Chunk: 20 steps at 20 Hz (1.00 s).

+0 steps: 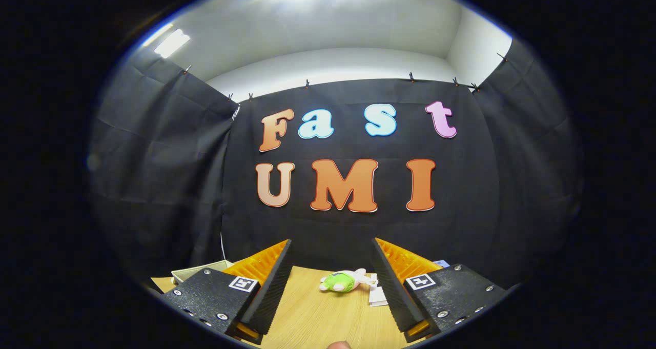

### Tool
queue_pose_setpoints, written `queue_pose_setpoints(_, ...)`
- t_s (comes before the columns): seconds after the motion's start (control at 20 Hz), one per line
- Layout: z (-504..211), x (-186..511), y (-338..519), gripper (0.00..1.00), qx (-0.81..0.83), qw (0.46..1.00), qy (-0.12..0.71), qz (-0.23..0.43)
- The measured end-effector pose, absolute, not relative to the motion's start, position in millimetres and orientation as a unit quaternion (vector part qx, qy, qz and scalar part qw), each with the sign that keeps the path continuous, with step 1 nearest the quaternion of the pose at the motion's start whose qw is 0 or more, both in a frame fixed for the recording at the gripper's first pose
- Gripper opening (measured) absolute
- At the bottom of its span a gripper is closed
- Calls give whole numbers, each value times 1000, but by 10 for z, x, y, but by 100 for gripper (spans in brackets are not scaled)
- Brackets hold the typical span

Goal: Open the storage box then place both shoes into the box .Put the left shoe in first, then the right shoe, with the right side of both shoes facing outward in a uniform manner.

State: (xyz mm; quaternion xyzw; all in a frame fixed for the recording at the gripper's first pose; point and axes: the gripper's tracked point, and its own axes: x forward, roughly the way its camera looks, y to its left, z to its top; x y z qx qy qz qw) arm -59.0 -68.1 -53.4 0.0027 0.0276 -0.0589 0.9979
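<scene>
My gripper [331, 254] is held high and level above the wooden table [318, 313], its two fingers spread wide with nothing between them. Beyond the fingers, near the table's far edge, lies a small green and white plush toy [342, 281]. A pale tray or box lid [197, 272] peeks out behind the left finger; I cannot tell if it belongs to the storage box.
White paper slips [378, 295] lie on the table beside the right finger. The booth's black cloth wall stands right behind the table's far edge. A fingertip of the person [339, 345] shows at the very bottom.
</scene>
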Motion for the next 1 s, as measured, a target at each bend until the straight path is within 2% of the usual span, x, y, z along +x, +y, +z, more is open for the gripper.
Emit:
queue_pose_setpoints(0.3, -222, -767, -758, 91, -41, 995, -11, -85)
queue_pose_setpoints(0.55, -123, -776, -618, 92, -7, 998, -11, -58)
queue_pose_setpoints(1.0, -67, -698, -663, 92, -21, 997, -26, -68)
